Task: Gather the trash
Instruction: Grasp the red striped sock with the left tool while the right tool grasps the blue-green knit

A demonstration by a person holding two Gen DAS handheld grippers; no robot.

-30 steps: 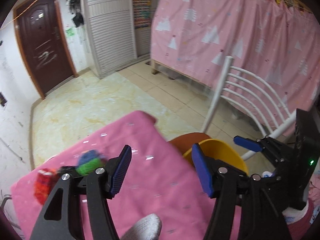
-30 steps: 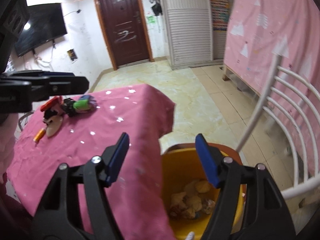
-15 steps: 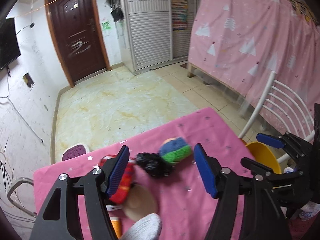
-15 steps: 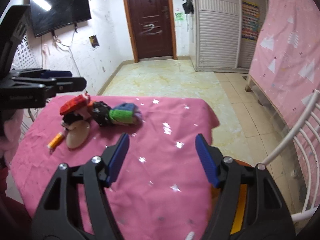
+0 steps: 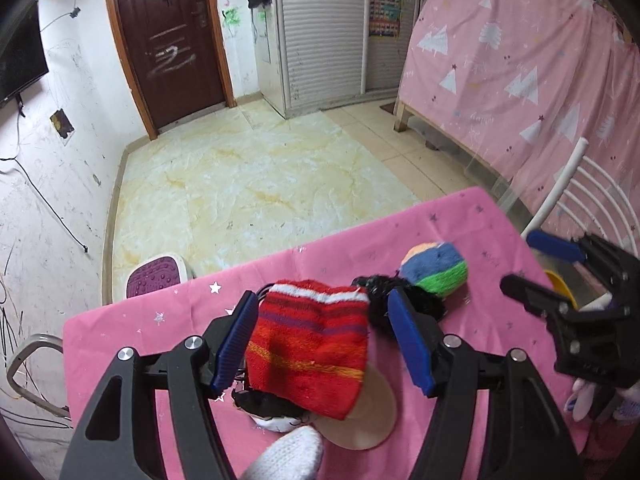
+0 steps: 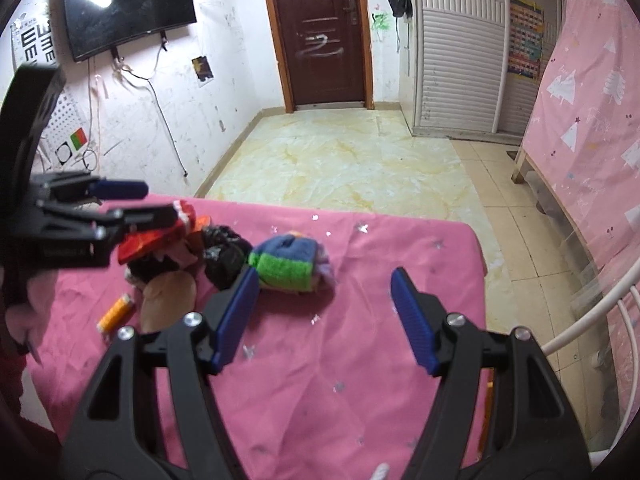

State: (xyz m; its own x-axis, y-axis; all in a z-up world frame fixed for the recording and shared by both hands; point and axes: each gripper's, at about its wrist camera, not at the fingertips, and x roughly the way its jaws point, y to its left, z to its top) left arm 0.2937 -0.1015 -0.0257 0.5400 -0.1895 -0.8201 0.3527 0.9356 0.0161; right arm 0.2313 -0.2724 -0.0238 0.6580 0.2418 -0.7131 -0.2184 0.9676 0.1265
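Right now the left gripper [image 5: 324, 344] hangs over the pink bench [image 5: 472, 240] with its blue fingers [image 5: 236, 344] spread wide, and the red striped sock [image 5: 308, 348] sits squarely between them. Whether the pads actually touch the sock, I cannot tell; there looks to be a gap on the right-hand side. Just past the tip of the right-hand finger lies a crumpled black bag [image 5: 384, 304], and beyond that, further right, the blue and green sock ball [image 5: 434, 266]. Under the red sock, closer to the camera, a round beige disc [image 5: 368, 412] peeks out.

Over to the right gripper [image 6: 324, 316]: its fingers [image 6: 412, 320] are wide open too and hold nothing, only bare pink cloth between them. The blue and green sock ball [image 6: 288, 264] rests just ahead of the left-hand finger's tip, with the black bag [image 6: 224, 256] to its left. Further left, the other gripper [image 6: 116, 204] covers the red sock [image 6: 160, 236]. An orange thread spool [image 6: 114, 314] lies out to the left, beside the beige disc [image 6: 168, 300].
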